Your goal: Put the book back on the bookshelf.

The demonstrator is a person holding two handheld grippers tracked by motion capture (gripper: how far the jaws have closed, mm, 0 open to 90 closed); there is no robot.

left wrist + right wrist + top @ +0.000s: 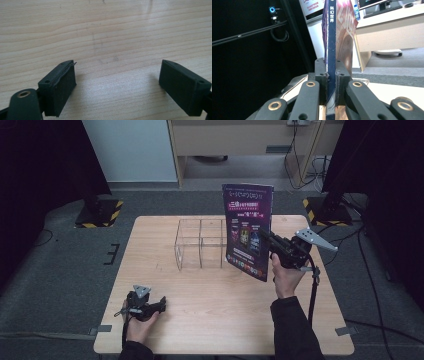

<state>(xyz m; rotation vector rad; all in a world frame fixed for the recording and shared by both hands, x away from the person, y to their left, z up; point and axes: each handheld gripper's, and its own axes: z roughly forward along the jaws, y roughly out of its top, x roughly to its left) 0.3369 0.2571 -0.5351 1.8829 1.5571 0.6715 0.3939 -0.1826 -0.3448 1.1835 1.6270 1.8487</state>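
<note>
Magazine [248,231] held upright above worktop [215,315], spine clamped by right tool [266,239]. Left tool [161,304] spread wide, nothing gripped.

I work at a pale wooden table [210,305] with a plain grain, standing on grey carpet [60,270] that runs out on every side. Bits of grey tape [104,328] mark the floor by the near corners. Black curtains [35,160] hang to my left and right, and at their feet sit two stand bases striped yellow and black [100,212]. Straight ahead a white panel [132,150] stands beside a light wooden desk [240,140], with cables [300,160] trailing down to the carpet under it. The light is even and soft, brightest over the tabletop, dim toward the curtains.
</note>
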